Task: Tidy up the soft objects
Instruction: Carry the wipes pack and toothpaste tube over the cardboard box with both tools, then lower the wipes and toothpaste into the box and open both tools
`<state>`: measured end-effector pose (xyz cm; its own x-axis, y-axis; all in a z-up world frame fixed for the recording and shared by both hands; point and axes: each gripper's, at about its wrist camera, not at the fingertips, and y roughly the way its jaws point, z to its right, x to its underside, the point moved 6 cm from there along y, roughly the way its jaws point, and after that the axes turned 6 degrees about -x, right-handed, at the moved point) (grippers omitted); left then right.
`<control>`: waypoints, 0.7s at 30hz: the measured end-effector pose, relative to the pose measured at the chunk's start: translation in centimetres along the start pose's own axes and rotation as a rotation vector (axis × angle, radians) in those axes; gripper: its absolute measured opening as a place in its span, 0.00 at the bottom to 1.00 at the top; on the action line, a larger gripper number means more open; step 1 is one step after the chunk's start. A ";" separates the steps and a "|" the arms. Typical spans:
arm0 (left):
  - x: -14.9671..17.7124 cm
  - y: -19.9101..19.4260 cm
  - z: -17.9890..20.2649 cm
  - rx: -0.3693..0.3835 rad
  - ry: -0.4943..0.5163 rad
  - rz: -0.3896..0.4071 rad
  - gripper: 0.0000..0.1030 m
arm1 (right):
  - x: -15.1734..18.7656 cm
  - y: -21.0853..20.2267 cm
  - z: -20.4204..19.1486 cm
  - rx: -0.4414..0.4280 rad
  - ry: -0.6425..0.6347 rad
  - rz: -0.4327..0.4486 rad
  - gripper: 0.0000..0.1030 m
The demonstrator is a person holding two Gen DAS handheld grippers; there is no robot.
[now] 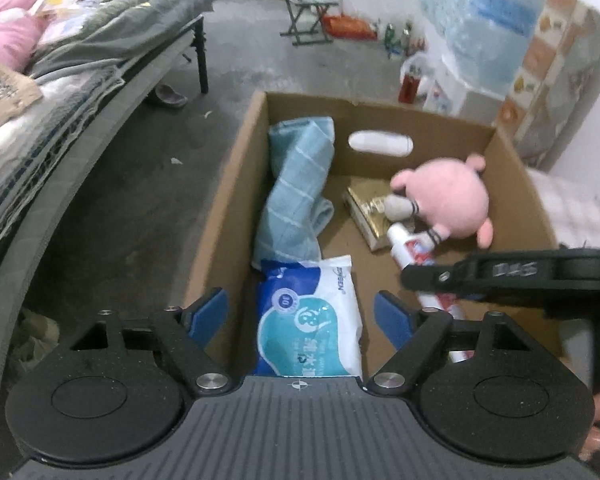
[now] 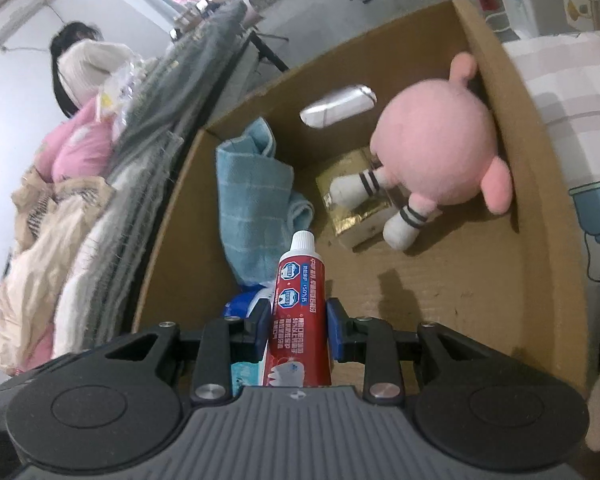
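Inside the cardboard box (image 1: 228, 184): towel (image 1: 296, 188) against the left wall, wipes pack (image 1: 312, 316) before it, plush toy (image 1: 448, 196) by the right wall, partly on a small carton (image 1: 368, 208).

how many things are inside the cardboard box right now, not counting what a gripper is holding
4 visible: blue towel along the left wall, wipes pack at the near end, gold packet mid-floor, pink plush toy by the right wall with its feet on the packet. Smaller items underneath could be hidden.
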<state>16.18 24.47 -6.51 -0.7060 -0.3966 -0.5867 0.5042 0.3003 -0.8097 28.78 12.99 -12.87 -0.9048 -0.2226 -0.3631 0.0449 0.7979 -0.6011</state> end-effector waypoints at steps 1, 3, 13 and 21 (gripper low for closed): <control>-0.1 -0.3 -0.3 0.002 -0.009 0.006 0.79 | 0.0 0.5 0.1 0.016 0.004 -0.011 0.32; -0.1 -0.7 -0.7 0.005 -0.023 0.021 0.79 | 0.0 1.7 0.3 0.048 0.013 -0.031 0.33; -0.1 -1.7 -1.7 0.033 -0.055 0.059 0.79 | 0.9 3.0 -0.2 0.067 0.002 -0.081 0.33; 0.0 -1.8 -2.5 0.044 -0.085 0.067 0.79 | 1.6 3.6 -1.8 -0.012 0.009 -0.119 0.33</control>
<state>13.98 26.08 -5.04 -0.6263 -0.4497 -0.6368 0.5711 0.2914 -0.7674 26.73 16.51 -14.33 -0.9070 -0.3116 -0.2833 -0.0684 0.7727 -0.6311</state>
